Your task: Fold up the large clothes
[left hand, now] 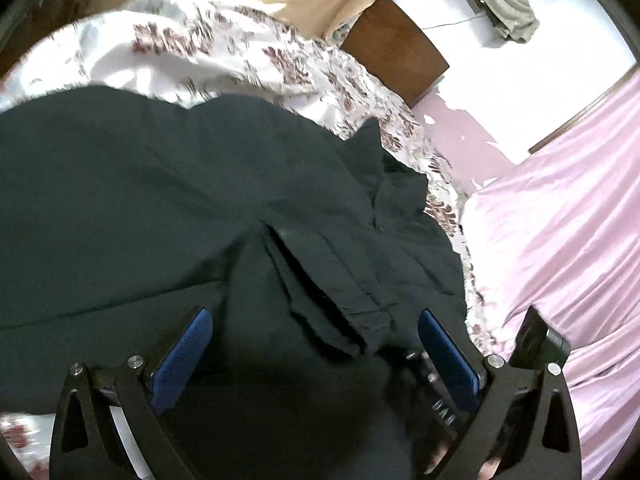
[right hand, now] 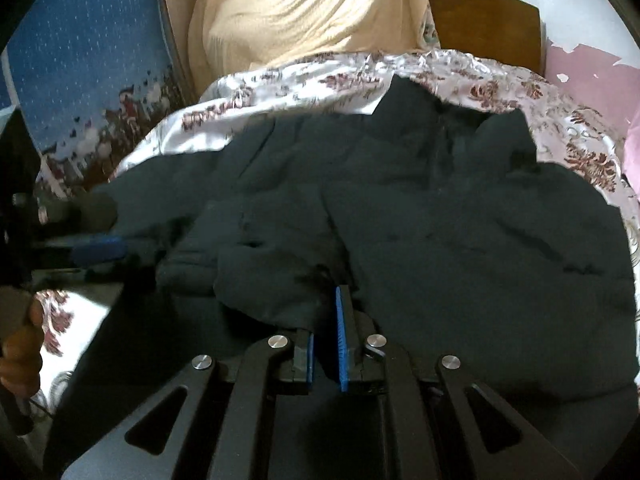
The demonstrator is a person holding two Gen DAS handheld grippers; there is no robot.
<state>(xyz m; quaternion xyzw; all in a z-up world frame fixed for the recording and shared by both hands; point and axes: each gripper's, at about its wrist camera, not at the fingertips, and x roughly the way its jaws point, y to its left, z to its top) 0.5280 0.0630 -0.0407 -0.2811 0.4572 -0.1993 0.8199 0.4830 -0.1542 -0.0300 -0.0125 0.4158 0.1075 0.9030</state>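
hidden: lower part of the dark jacket (right hand: pixel 440 216) is cut off by both gripper frames; its folds are dark and hard to read
blur: floral bedsheet (left hand: pixel 208 52) smeared in left wrist view
jacket: spread on the floral bedsheet, collar end toward the wooden headboard (right hand: pixel 486 20), beige cloth (right hand: pixel 304 8) beyond it
left gripper (left hand: pixel 316 344): tilted down over the jacket, blue pads wide apart, fabric below them, nothing pinched
right gripper (right hand: pixel 326 336): tilted down, pads nearly together, a fold of the jacket bunched at the tips; actual pinch unclear
hand (right hand: pixel 20 356): at left edge of right wrist view, fingers wrapped on a handle, mostly cut off
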